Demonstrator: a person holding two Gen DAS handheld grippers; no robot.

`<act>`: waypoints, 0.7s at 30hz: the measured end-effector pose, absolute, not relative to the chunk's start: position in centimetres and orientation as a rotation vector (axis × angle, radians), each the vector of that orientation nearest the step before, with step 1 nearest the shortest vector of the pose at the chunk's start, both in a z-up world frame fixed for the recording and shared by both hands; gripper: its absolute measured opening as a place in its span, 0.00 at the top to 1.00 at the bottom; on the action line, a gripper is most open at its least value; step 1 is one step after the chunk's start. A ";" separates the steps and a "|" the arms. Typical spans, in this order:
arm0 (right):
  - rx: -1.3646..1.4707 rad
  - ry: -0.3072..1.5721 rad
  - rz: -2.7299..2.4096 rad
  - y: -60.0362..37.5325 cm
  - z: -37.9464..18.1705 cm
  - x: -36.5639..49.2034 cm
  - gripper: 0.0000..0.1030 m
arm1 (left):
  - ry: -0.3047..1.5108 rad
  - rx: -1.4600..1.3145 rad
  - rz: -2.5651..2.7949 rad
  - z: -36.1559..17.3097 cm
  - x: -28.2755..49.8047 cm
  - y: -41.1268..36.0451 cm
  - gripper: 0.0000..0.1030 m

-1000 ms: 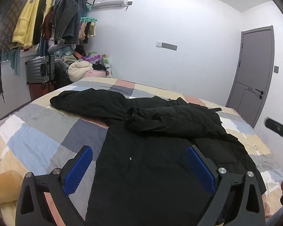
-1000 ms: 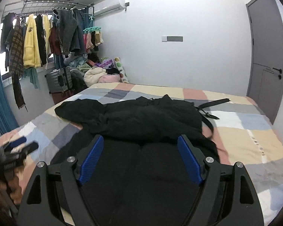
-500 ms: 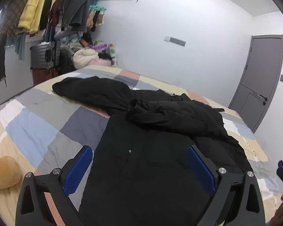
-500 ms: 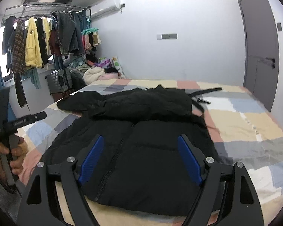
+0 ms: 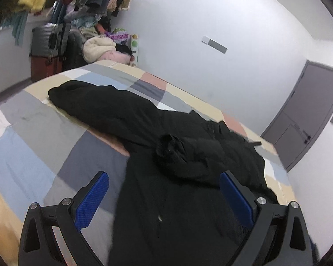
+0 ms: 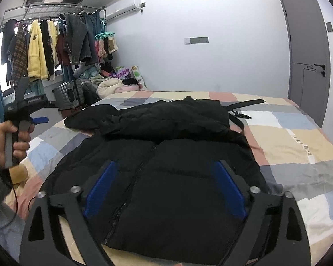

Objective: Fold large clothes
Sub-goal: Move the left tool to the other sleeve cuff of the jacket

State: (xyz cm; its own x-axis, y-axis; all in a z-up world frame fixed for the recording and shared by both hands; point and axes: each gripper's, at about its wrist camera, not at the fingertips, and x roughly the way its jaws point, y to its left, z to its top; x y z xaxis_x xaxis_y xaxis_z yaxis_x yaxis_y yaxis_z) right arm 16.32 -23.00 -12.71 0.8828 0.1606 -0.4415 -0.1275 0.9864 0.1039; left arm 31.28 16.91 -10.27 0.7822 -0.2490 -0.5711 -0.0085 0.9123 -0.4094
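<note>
A black padded jacket (image 6: 166,177) is laid front-up on the patchwork bed (image 6: 299,137), its hem at the near edge and its collar toward the far edge by the wall. One sleeve (image 5: 104,106) is stretched out toward the left edge of the bed. The other sleeve (image 5: 188,155) is already laid across the chest, with its cuff lying near the middle of the garment. A dark strap (image 6: 244,105) trails off toward the far right corner.

The left gripper (image 5: 164,190) is held over the jacket's left side with its blue pads spread wide and nothing between them; in the right wrist view it is seen gripped in a hand (image 6: 8,141) off the left edge of the bed. The right gripper (image 6: 164,184) is poised above the lower front by the zip. Its jaws have just been opening further, and no cloth is pinched between them.

The step in hand appears to be the approach for the second sleeve fold, with no grasp made yet. The next move probably calls for the left gripper to be carried to the outstretched sleeve, closed on the cloth near its cuff, and drawn across the chest. The bulky filling is likely to spring back, so the body may need to be held flat by the right gripper.
</note>
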 end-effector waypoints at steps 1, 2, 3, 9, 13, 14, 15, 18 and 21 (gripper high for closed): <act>0.073 0.469 0.149 -23.0 -12.9 16.6 0.00 | 0.668 -0.431 -0.130 -10.6 32.4 18.3 0.02; 0.070 0.474 0.148 -22.9 -13.2 16.9 0.00 | 0.671 -0.453 -0.129 -11.1 33.3 19.5 0.02; 0.064 0.479 0.138 -22.8 -13.4 17.3 0.00 | 0.679 -0.476 -0.124 -11.5 34.3 20.9 0.02; 0.087 0.514 0.073 -23.0 -14.1 19.1 0.00 | 0.698 -0.612 -0.059 -15.1 40.6 29.2 0.02; 0.099 0.523 0.031 -22.9 -14.3 20.2 0.00 | 0.693 -0.665 -0.014 -17.4 45.0 33.8 0.02; 0.094 0.529 0.019 -22.7 -14.4 20.7 0.00 | 0.690 -0.680 -0.004 -18.0 46.1 34.9 0.02; 0.088 0.537 0.011 -22.5 -14.6 21.2 0.00 | 0.691 -0.693 0.004 -18.6 47.0 35.7 0.02; 0.074 0.560 -0.017 -21.5 -15.0 22.9 0.00 | 0.713 -0.748 0.046 -21.2 50.5 38.4 0.05; 0.091 0.574 -0.029 -20.6 -15.1 24.5 0.00 | 0.712 -0.801 0.069 -23.5 53.3 41.0 0.05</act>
State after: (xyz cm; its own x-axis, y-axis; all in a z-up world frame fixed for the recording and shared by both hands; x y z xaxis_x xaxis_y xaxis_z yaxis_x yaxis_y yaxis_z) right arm 24.46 -20.55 -15.14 0.8395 -0.0021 -0.5433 0.0527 0.9956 0.0775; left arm 53.31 41.04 -23.47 0.7679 -0.2025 -0.6077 -0.3151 0.7066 -0.6336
